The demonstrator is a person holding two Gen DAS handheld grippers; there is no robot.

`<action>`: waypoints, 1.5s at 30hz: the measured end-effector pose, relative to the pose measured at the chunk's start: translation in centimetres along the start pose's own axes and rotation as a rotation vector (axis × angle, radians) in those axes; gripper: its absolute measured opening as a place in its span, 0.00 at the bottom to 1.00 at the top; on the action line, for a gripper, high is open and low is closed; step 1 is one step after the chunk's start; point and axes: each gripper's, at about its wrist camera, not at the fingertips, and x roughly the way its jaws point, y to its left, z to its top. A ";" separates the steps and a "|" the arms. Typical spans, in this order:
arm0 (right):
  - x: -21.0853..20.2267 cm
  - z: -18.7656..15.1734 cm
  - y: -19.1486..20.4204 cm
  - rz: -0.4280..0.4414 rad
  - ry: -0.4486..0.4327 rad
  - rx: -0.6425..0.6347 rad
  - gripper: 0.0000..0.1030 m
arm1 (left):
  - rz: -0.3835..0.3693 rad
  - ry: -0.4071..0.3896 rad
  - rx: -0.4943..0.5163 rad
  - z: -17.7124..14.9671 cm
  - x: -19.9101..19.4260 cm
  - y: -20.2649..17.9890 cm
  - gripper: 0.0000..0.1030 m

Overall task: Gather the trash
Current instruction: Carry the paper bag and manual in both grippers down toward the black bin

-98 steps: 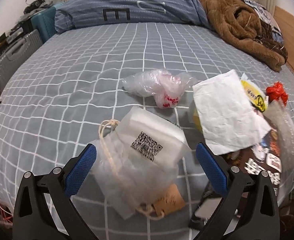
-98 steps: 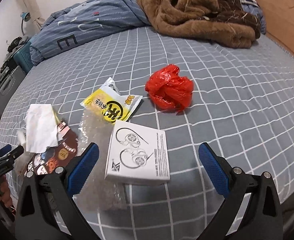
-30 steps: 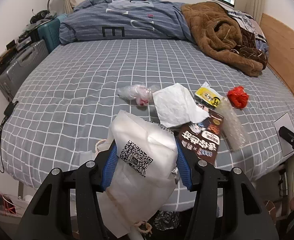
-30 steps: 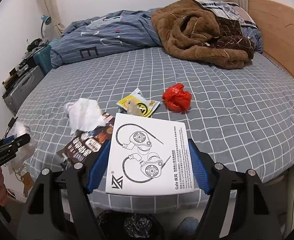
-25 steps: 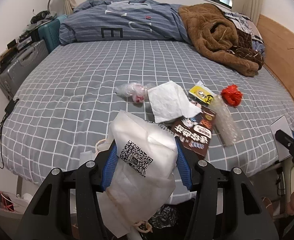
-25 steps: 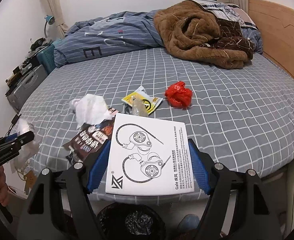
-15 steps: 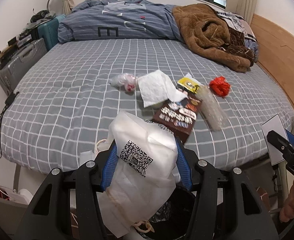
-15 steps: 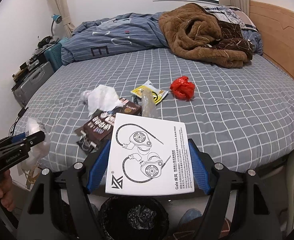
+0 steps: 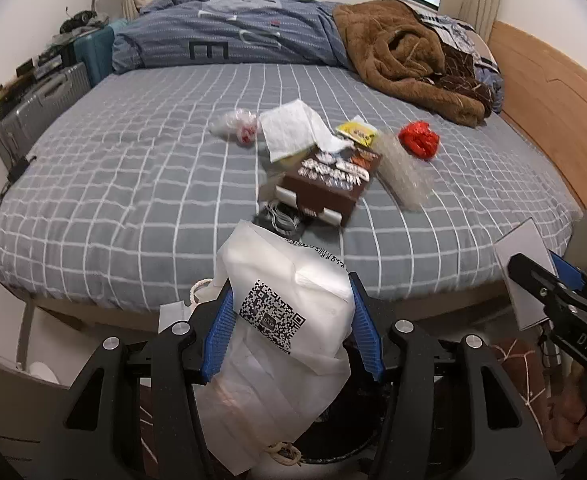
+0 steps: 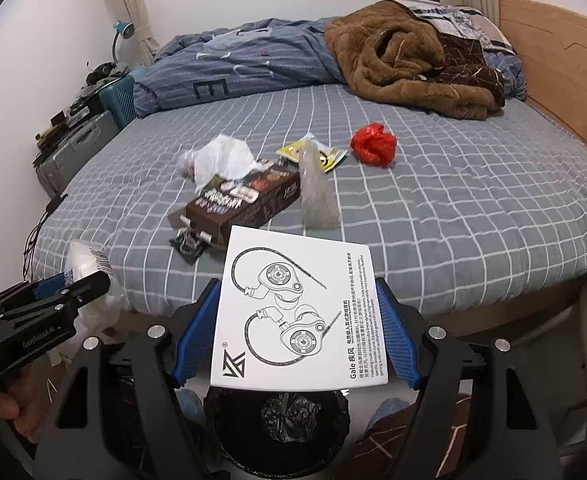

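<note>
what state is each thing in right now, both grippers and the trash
left gripper: jaws shut on white drawstring bag with a QR code
right gripper: jaws shut on flat white earphone box
black-lined round trash bin: open, below the box
brown printed carton: lying on the bed, end flap open
red plastic bag: crumpled on the bed

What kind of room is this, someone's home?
Most likely a bedroom in a home. A large bed with a grey checked sheet fills the view, a rumpled blue duvet and a brown fleece blanket lie at its far end, and suitcases stand along the wall beside it.
</note>
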 end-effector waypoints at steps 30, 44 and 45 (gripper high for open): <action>9.7 -9.7 1.2 0.002 0.248 -0.001 0.69 | 0.010 0.161 -0.019 -9.9 8.8 1.8 0.51; 14.4 -13.5 1.7 -0.009 0.366 -0.042 0.69 | 0.031 0.231 0.000 -13.5 13.3 3.0 0.51; 14.7 -13.7 1.8 -0.010 0.377 -0.042 0.69 | 0.034 0.239 -0.002 -13.7 13.5 3.2 0.51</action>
